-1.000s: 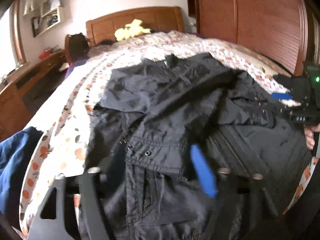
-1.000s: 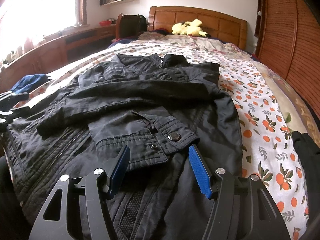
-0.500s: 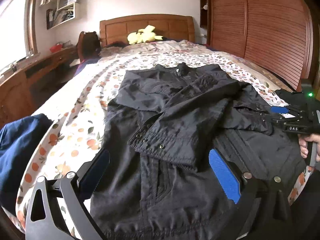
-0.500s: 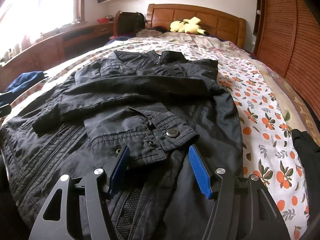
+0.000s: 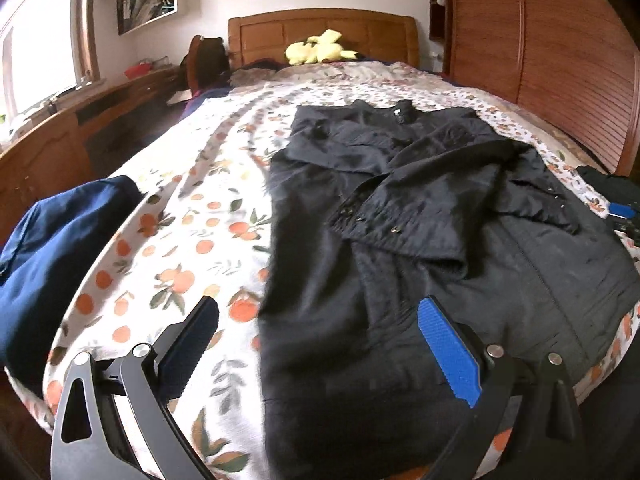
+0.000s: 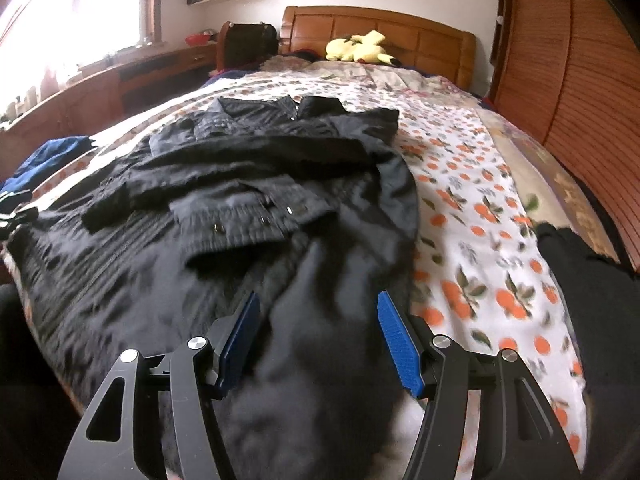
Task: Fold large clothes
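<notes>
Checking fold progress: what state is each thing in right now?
Jacket: flat on bed, both sleeves folded across front, hem not yet folded.
Left tongs: open, empty, over the jacket's near-left edge.
Right tongs: open, empty, over the hem.
Blue garment: bunched at bed edge.

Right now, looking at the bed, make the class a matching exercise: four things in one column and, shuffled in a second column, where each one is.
Things:
1. jacket
2. plush toy
3. blue garment
4. left tongs

Places:
A. at the headboard
B. heaped at the bed's left edge
C. spread flat mid-bed, sleeves folded across its front
D. open over the jacket's left hem edge

Pairs: 1-C, 2-A, 3-B, 4-D
</notes>
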Tool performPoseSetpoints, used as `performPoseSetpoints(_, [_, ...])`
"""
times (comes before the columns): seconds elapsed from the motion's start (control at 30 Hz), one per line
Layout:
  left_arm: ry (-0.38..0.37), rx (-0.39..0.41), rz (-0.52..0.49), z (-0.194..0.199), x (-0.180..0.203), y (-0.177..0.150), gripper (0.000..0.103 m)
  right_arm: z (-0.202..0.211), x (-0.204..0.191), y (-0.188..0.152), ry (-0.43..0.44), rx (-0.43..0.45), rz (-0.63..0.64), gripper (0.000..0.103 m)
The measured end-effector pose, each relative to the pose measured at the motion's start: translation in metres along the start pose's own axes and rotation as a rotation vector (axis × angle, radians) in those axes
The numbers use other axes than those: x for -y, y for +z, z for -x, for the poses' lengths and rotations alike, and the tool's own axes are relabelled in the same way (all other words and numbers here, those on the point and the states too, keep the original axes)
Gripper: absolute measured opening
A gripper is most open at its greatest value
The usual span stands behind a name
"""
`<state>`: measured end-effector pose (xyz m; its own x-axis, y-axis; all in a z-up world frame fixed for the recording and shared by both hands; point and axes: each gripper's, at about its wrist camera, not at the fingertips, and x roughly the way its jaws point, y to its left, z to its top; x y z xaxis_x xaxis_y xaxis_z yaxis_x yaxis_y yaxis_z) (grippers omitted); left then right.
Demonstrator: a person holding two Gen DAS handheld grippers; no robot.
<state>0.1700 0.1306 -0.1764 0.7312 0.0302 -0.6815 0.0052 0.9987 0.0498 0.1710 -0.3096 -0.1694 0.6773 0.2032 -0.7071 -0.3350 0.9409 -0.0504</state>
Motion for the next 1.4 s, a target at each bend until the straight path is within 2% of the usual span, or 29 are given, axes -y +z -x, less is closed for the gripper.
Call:
performPoseSetpoints(0.3, [0.054,-0.023,0.032,0.003,-0.009,-0.007,0.1,0.006,0.013,-0.038,0.015,-0.082,-0.013,0.059])
performPoseSetpoints(0.47, [0.059,-0.045,0.082,0.001,-0.015,-0.018,0.1,0.01,0.008,-0.041,0.06,-0.103,-0.01,0.06])
performPoseSetpoints(0.53, [0.058,-0.051,0.09,0.0,-0.016,-0.023,0.1,0.013,0.0,-0.041,0.076,-0.106,0.014,0.055])
performPoseSetpoints(0.7, [0.038,-0.051,0.084,0.004,-0.02,-0.031,0.1,0.021,-0.01,-0.044,0.059,-0.103,0.015,0.054])
performPoseSetpoints(0.8, [0.014,-0.053,0.071,0.007,-0.021,-0.036,0.089,0.024,-0.012,-0.049,0.042,-0.106,0.003,0.054])
performPoseSetpoints(0.87, [-0.02,-0.055,0.069,0.008,-0.021,-0.039,0.076,0.026,-0.012,-0.052,0.033,-0.111,-0.006,0.054])
performPoseSetpoints(0.9, [-0.044,-0.061,0.066,0.009,-0.02,-0.041,0.067,0.028,-0.013,-0.054,0.028,-0.113,-0.011,0.054])
performPoseSetpoints(0.93, [-0.068,-0.061,0.066,0.01,-0.019,-0.044,0.051,0.029,-0.013,-0.056,0.024,-0.116,-0.014,0.054])
performPoseSetpoints(0.97, [-0.098,-0.061,0.066,0.011,-0.018,-0.046,0.046,0.03,-0.014,-0.058,0.02,-0.119,-0.017,0.054])
performPoseSetpoints(1.17, [-0.111,-0.047,0.067,0.017,-0.015,-0.056,0.044,0.033,-0.016,-0.063,0.013,-0.134,-0.037,0.052])
performPoseSetpoints(1.27, [-0.12,-0.047,0.082,0.019,-0.017,-0.06,0.044,0.033,-0.016,-0.062,0.012,-0.133,-0.036,0.045])
performPoseSetpoints(1.3, [-0.12,-0.047,0.085,0.02,-0.017,-0.06,0.043,0.033,-0.016,-0.061,0.013,-0.13,-0.034,0.038])
performPoseSetpoints(1.37, [-0.127,-0.046,0.081,0.022,-0.016,-0.06,0.029,0.035,-0.016,-0.059,0.015,-0.123,-0.035,0.026])
performPoseSetpoints(1.4, [-0.14,-0.048,0.077,0.023,-0.016,-0.058,0.015,0.037,-0.015,-0.056,0.031,-0.11,-0.044,0.016])
